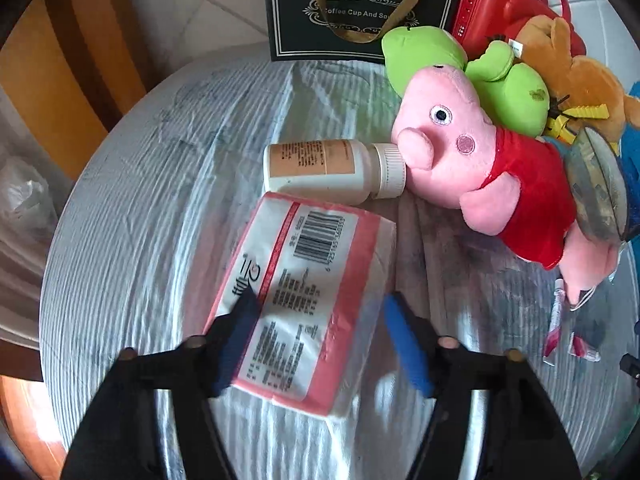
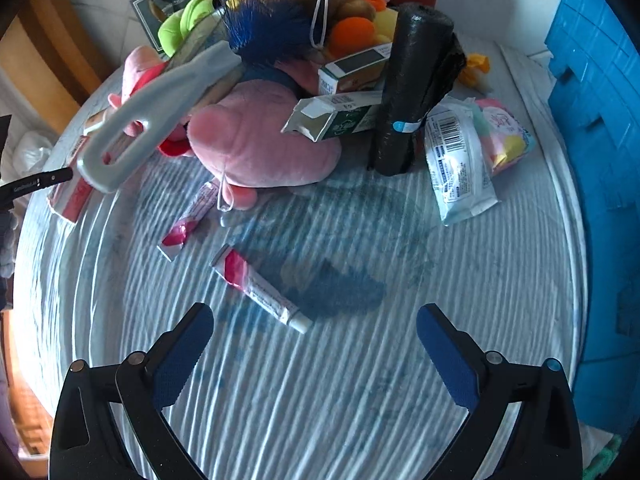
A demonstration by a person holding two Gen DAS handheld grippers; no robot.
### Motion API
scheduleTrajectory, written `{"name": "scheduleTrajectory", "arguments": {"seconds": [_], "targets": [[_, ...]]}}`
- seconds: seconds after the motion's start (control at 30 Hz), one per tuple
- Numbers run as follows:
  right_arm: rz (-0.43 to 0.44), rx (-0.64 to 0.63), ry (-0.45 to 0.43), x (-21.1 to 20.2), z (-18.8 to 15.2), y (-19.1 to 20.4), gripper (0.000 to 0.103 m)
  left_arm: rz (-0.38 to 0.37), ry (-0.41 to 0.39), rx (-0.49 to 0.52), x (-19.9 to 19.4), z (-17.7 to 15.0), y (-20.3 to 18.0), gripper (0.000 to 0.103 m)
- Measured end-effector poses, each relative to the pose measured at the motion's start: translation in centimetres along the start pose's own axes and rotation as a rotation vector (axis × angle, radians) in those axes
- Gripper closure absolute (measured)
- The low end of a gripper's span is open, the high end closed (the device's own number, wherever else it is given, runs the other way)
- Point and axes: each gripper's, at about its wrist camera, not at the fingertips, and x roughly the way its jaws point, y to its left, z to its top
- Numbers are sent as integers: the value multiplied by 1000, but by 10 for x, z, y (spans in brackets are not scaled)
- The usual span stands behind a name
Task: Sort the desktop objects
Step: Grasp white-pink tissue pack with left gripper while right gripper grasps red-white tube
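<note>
Left tool (image 1: 320,338): jaws wide, astride tissue pack (image 1: 308,300), not pressing; pack's long axis runs away, desk (image 1: 132,200) bare leftward to rim.
Right tool (image 2: 314,354): wide, empty; ointment tube (image 2: 262,290) ahead, lying diagonally, cap toward tool.

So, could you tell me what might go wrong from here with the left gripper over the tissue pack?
1. The left gripper is open astride the tissue pack; the soft pack may squash or slip when squeezed.
2. The white bottle lies on its side just beyond the pack, cap against the pink pig; a nudge could roll it.
</note>
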Motion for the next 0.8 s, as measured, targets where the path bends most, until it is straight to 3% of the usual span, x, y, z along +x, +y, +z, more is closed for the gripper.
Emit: {"name": "scheduleTrajectory", "arguments": {"seconds": [0.07, 0.13, 0.33, 0.47, 0.5, 0.53, 0.57, 0.6, 0.7, 0.8], "targets": [[0, -2, 16, 6, 2, 2, 0, 48, 38, 29, 15, 0, -2, 7], [1, -6, 27, 12, 4, 4, 0, 126, 49, 80, 26, -3, -4, 6], [18, -43, 46, 26, 8, 12, 0, 78, 115, 20, 45, -13, 10, 3], [5, -117, 71, 35, 7, 20, 1, -4, 154, -74, 48, -14, 27, 4], [-7, -131, 73, 36, 6, 21, 2, 6, 150, -73, 46, -15, 27, 7], [-16, -141, 76, 37, 5, 21, 15, 13, 146, -74, 45, -17, 27, 7], [-22, -153, 84, 39, 5, 21, 36, 21, 140, -80, 41, -20, 27, 8], [-24, -157, 88, 39, 4, 21, 44, 27, 138, -88, 38, -23, 27, 9], [-7, -170, 80, 38, 2, 19, 47, 51, 119, -111, 22, -37, 26, 9], [10, -204, 65, 36, -2, 20, 41, 64, 94, -122, -2, -59, 20, 9]]}}
